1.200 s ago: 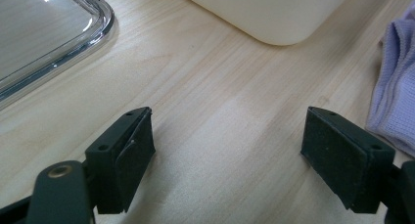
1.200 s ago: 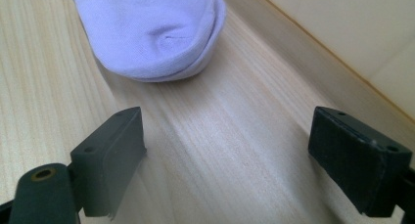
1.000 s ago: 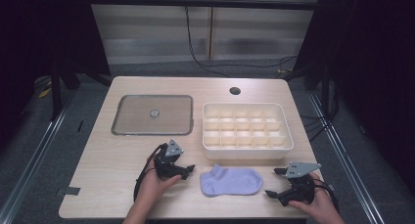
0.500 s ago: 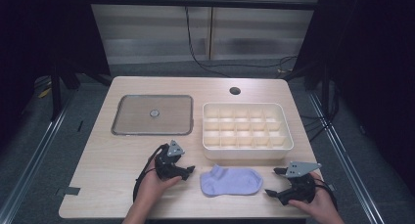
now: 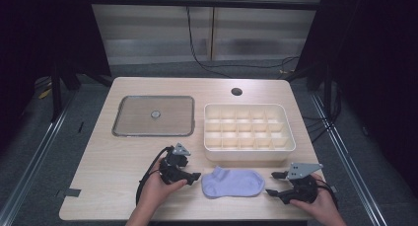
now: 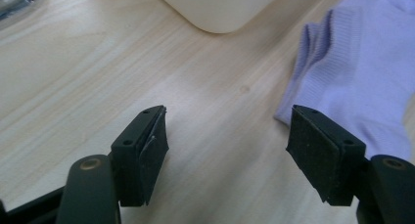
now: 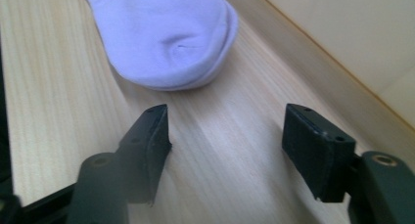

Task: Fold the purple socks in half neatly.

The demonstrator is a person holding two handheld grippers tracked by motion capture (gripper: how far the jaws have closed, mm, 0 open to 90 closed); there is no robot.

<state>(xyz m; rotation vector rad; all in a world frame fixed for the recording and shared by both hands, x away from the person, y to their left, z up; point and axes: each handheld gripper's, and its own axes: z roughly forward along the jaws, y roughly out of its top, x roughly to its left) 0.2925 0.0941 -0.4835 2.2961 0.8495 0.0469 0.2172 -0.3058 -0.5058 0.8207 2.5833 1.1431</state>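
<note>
since the earlier frame both hands have hardly moved, the left gripper [image 5: 193,170] and right gripper [image 5: 274,183] have just been closing on nothing yet stand apart, flanking the flat lavender knit sock [image 5: 231,182] on the wooden table [image 5: 113,157].

The pale lilac knitted cloth sock [image 5: 231,182] looks soft and matt, with fine ribbing at its cuff. Under it, the light wood-grain surface [image 5: 118,157] is smooth with a faint sheen. Behind the sock, the cream plastic compartment box [image 5: 249,131] is smooth and satin. Left of the box, the clear lid [image 5: 154,116] looks glossy. The black fingers [image 6: 318,153] carry rough, matt pads.
</note>
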